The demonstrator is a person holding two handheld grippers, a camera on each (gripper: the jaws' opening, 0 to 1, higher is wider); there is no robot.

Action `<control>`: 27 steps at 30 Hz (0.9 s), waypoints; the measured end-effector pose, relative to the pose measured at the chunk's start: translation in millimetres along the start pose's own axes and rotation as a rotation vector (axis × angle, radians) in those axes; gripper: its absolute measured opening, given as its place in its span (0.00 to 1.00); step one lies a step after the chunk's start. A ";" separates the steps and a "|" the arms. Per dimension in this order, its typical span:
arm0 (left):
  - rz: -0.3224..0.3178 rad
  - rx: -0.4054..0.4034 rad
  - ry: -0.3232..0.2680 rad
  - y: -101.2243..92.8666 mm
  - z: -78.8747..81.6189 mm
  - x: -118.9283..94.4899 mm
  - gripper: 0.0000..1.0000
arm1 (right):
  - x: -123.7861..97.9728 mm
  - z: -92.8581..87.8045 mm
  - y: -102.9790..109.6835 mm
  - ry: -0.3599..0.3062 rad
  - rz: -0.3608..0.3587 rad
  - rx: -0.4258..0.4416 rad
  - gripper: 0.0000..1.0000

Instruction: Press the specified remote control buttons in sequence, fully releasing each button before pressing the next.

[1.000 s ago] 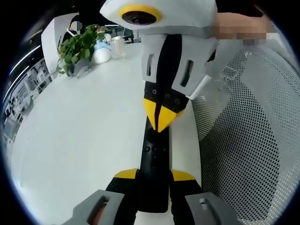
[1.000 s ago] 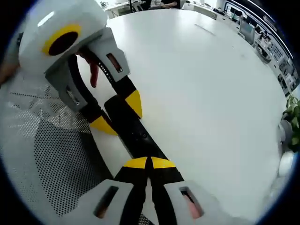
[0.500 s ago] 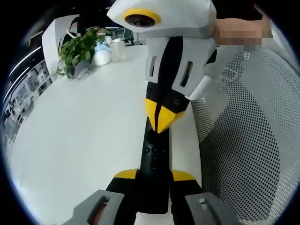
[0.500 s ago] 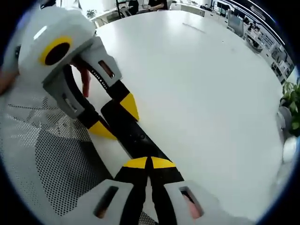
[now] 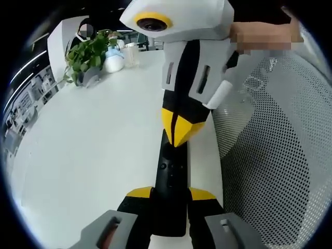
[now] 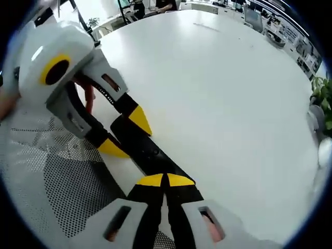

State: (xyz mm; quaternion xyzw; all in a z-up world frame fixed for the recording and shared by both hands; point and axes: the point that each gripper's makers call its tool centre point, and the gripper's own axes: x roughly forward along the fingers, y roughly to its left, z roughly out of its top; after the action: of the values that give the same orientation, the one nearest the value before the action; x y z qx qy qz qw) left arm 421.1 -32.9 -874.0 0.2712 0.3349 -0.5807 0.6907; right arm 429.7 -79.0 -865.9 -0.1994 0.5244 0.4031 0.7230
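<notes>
One black remote (image 5: 169, 181) lay on the counter (image 5: 93, 140), pinched by the left gripper (image 5: 170, 194); the right gripper (image 5: 179, 129), pressed together, touched it from twelve o'clock.

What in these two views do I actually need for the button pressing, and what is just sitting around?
In the job:
- black remote control, lying on the white table
- left gripper, jaws closed on the remote's near end
- right gripper, jaws together, tip at the remote's far end

Lying about:
- potted plant
- white bottles beside it
- mesh chair at the table edge
</notes>
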 end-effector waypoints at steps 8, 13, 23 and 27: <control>0.003 -0.006 -0.002 0.2 0.2 -0.2 0.25 | -2.9 12.3 1.4 -0.067 0.022 0.034 0.00; 0.002 -0.004 -0.001 0.2 0.4 -0.2 0.25 | 2.6 12.1 -1.4 -0.059 0.001 0.021 0.00; 0.004 -0.008 -0.004 0.5 0.6 0.0 0.25 | 5.8 14.5 -0.8 -0.060 -0.003 0.001 0.00; 0.004 -0.009 -0.004 0.7 0.7 0.2 0.25 | 6.3 14.8 -0.9 -0.064 -0.003 0.001 0.00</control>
State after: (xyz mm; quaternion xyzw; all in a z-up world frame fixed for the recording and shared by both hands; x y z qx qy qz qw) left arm 421.8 -33.5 -873.7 0.2676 0.3354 -0.5784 0.6938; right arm 440.1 -66.7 -866.3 -0.1866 0.5009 0.4080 0.7401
